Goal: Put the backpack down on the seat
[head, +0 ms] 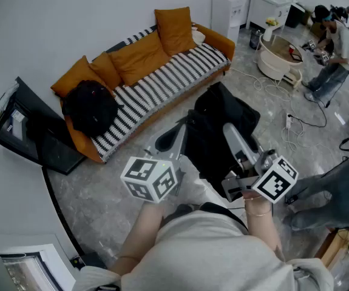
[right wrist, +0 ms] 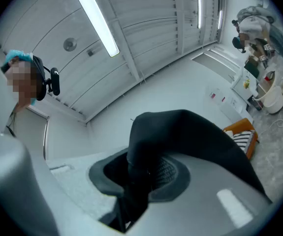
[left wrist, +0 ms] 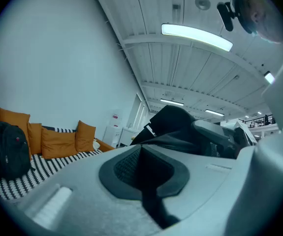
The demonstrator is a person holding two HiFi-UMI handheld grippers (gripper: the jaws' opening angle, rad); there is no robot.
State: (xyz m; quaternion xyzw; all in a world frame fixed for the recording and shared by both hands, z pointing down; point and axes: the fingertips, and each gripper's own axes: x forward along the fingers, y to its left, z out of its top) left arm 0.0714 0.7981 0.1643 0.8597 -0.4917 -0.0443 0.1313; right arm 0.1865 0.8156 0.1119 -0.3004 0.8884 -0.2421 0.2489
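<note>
Two black backpacks are in the picture. Far left, the spare backpack [head: 89, 108] sits upright on the left end of the orange sofa [head: 220, 41], leaning against the orange cushions [head: 141, 56], with the black-and-white striped cover [head: 162, 83] running off to its right.

In front of the sofa, over the grey floor [head: 101, 193], comes the left gripper [head: 183, 131], marker cube [head: 152, 177] towards the person. Its jaws are drawn together to a thin dark slit, and in the left gripper view no fabric shows coming out of them. From the head view its tip lies right at the left edge of the carried backpack [head: 223, 132].

That backpack hangs in the air between the two tools, near the sofa's front edge and clear of the seat.

Next, the right gripper [head: 229, 129], tilted slightly upward, is clamped on the bag. In the right gripper view a thick black fold of the carried backpack rises straight out from between the pads, and the jaws stand partly apart around it.

Far right, in the back corner, another person [head: 338, 47] bends over beside a round white tub [head: 277, 56].
</note>
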